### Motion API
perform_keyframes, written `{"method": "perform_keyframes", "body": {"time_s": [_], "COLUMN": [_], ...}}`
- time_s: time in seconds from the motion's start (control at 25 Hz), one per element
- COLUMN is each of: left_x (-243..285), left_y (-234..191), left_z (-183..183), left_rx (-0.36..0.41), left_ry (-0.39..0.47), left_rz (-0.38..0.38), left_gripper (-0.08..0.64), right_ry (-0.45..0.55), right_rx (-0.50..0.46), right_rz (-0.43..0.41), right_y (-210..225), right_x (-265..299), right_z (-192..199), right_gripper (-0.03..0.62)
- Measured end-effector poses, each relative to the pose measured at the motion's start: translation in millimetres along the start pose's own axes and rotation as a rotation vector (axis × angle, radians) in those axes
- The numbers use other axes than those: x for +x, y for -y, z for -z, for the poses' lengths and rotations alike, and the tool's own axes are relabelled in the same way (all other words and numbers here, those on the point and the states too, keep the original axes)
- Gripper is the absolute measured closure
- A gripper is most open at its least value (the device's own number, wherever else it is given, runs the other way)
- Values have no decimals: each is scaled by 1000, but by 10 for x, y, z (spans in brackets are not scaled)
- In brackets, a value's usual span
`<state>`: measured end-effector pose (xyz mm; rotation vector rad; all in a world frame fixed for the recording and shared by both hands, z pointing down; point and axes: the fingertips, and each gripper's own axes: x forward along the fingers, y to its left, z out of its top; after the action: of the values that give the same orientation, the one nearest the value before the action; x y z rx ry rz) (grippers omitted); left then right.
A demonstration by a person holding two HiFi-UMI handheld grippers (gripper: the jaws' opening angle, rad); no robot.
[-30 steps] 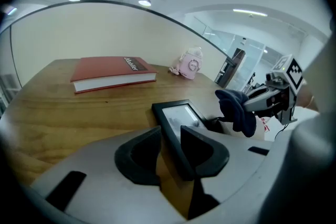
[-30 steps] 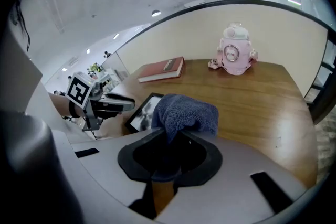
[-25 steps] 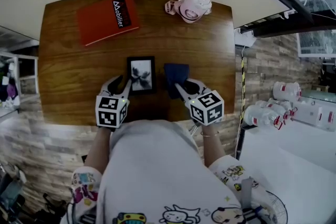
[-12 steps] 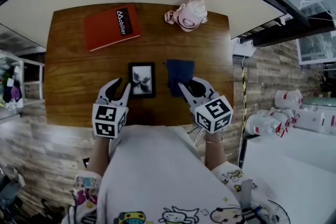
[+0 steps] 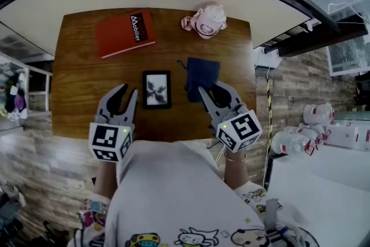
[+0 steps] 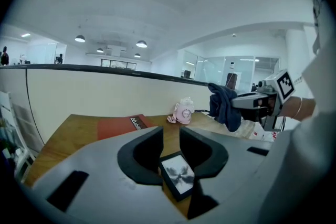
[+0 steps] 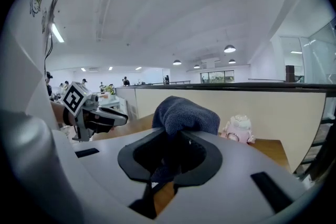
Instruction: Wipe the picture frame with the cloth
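The cloth (image 5: pixel 202 75) was dark blue, the picture frame (image 5: pixel 156 89) black, the far-left book (image 5: pixel 125 32) red, the toy (image 5: pixel 206 21) pink.

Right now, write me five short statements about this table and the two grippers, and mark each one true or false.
1. The right gripper is shut on the dark blue cloth. True.
2. The left gripper holds the black picture frame. False: its jaws stand apart and empty, and the frame lies flat on the brown wooden table.
3. A red book lies at the table's far left. True.
4. The pink round toy stands on the red book. False: it stands apart from the book, at the far edge to the book's right.
5. Nothing lies on the picture frame. True.
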<state>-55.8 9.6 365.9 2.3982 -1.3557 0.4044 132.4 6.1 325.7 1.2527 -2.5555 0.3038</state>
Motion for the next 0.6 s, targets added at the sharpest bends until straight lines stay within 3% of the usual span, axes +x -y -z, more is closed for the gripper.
{"method": "perform_keyframes", "body": {"time_s": [0.28, 0.6], "left_x": [-130, -103], "left_y": [149, 151], "left_z": [-248, -287], "left_rx": [19, 8], "left_ry": [61, 68], "left_rz": [31, 46], "left_gripper": [499, 546], "right_ry": [44, 67], "right_rx": [-23, -14], "right_rz": [33, 48], "right_y": [24, 50], "right_x": [-114, -167], "right_z": [-139, -155], "right_gripper": [547, 548]}}
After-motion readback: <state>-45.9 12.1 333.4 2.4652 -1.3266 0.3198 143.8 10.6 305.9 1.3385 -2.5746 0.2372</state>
